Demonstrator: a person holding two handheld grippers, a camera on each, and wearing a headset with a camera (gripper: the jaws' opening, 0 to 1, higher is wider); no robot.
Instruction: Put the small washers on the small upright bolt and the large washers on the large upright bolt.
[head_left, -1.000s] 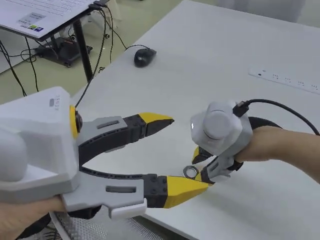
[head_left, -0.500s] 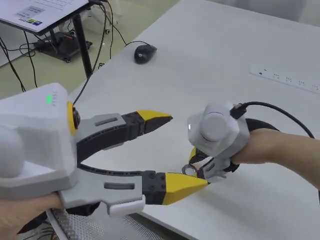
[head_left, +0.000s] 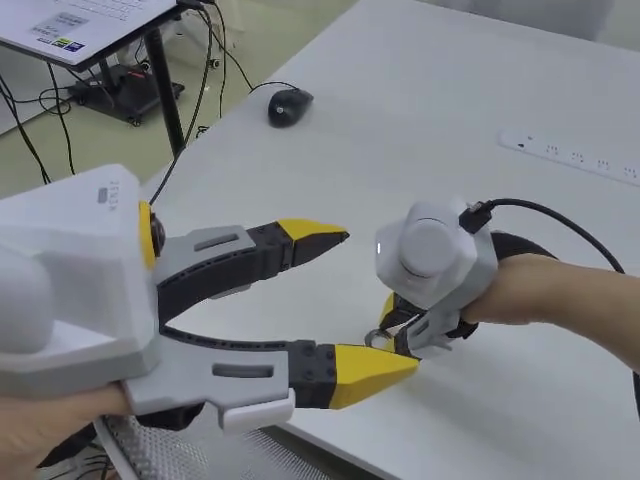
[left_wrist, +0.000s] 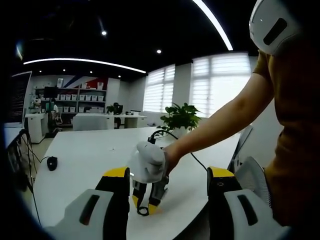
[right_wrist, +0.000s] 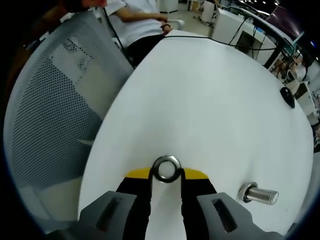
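the right gripper (right_wrist: 166, 175) is clamped on a washer (right_wrist: 155, 170) by its rim, probably to keep the hole free for the upright bolt (right_wrist: 260, 194) near its right jaw. the left gripper (head_left: 378, 302) faces it, jaws wide apart.

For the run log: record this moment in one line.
right gripper: shut on washer | left gripper: open | bolt: on table, apart from washer

white counter, sparsely laid

in the head view the counter (head_left: 430, 90) carries a dark mouse (head_left: 290, 103) near its edge at 11 o'clock and a white power strip (head_left: 575, 160) lying flat at 2 o'clock; in the right gripper view a steel bolt (right_wrist: 259, 194) sits on it at 4 o'clock.
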